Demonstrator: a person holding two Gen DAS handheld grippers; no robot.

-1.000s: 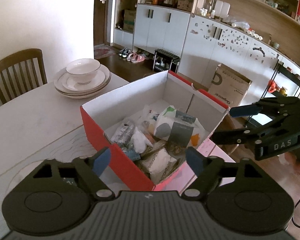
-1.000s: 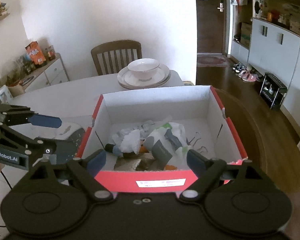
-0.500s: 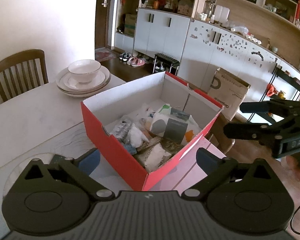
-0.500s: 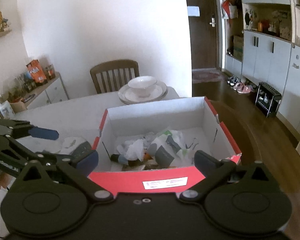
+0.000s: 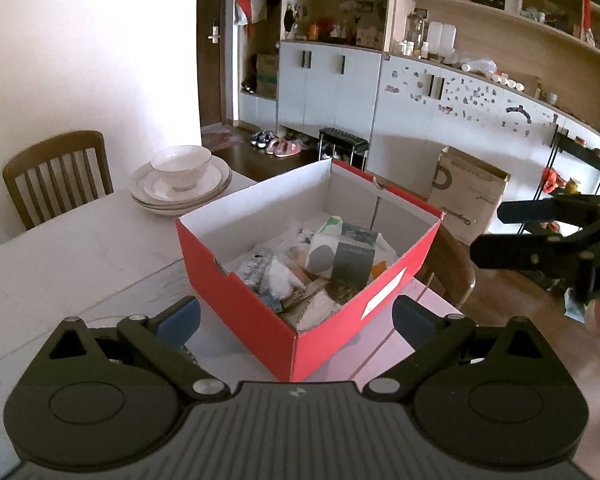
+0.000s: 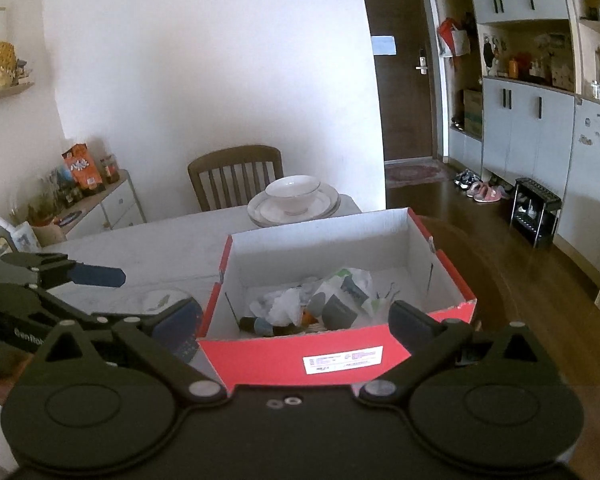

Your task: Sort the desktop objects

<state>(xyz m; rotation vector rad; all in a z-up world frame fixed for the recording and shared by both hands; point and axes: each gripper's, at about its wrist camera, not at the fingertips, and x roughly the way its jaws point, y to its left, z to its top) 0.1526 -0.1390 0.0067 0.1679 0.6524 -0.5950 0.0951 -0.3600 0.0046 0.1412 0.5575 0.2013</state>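
A red cardboard box [image 5: 256, 312] with a white inside stands on the white table [image 5: 80, 264]. It holds several small items: a tissue pack [image 5: 332, 240], a dark grey card [image 5: 352, 264] and crumpled white wrappers [image 5: 280, 280]. My left gripper [image 5: 296, 318] hangs open and wide just short of the box's near corner, its pads touching nothing. My right gripper [image 6: 296, 318] is also open, behind the box's labelled red side [image 6: 300, 356]. Each gripper shows in the other's view: the right gripper [image 5: 488, 234] beside the box, the left gripper [image 6: 132, 294] over the table.
Stacked plates with a white bowl [image 5: 180, 176] sit at the table's far end, a wooden chair [image 5: 56, 172] behind them. A second chair's back [image 5: 452, 268] rises past the box. A brown carton [image 5: 468, 200] stands on the wooden floor by the white cabinets.
Both grippers have opened wider and drawn back from the red box, which now looks smaller and farther off. Nothing was picked up.
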